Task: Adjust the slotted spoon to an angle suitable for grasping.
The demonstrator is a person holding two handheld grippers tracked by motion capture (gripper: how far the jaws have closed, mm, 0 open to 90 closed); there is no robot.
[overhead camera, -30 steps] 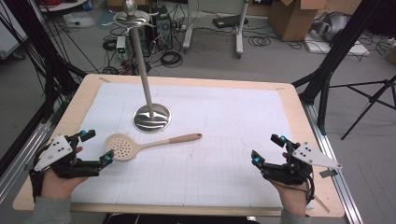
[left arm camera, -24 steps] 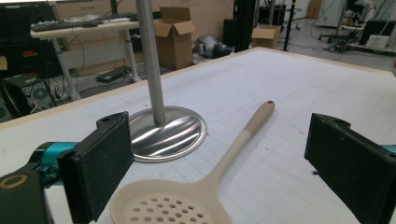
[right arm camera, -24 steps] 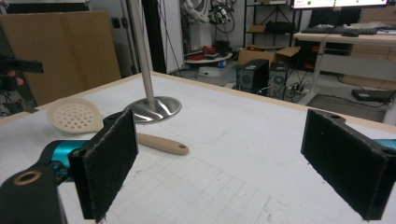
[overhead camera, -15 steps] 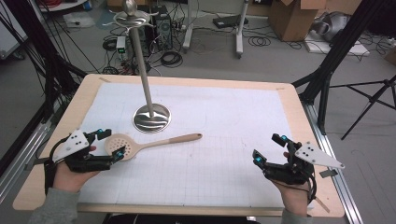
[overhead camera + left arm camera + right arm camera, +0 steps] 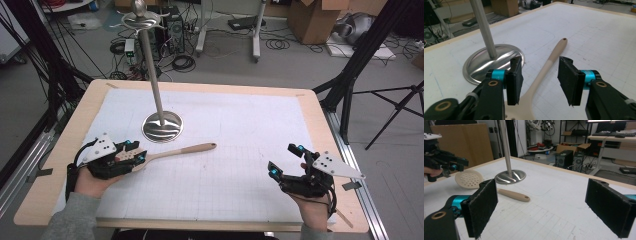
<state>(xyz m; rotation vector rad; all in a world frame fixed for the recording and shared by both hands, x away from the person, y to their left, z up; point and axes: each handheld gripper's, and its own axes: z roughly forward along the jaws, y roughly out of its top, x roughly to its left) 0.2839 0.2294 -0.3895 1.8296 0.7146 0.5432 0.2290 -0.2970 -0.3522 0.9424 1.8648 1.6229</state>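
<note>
High view: the left gripper (image 5: 131,156) sits over the perforated head of a beige slotted spoon (image 5: 192,149), just in front of the metal stand's round base (image 5: 162,127). Its jaws are spread, one on each side of the spoon's neck, not pinching it. The right gripper (image 5: 285,162), well apart from the base on the white mat (image 5: 240,120), hovers with jaws spread wide.
</note>
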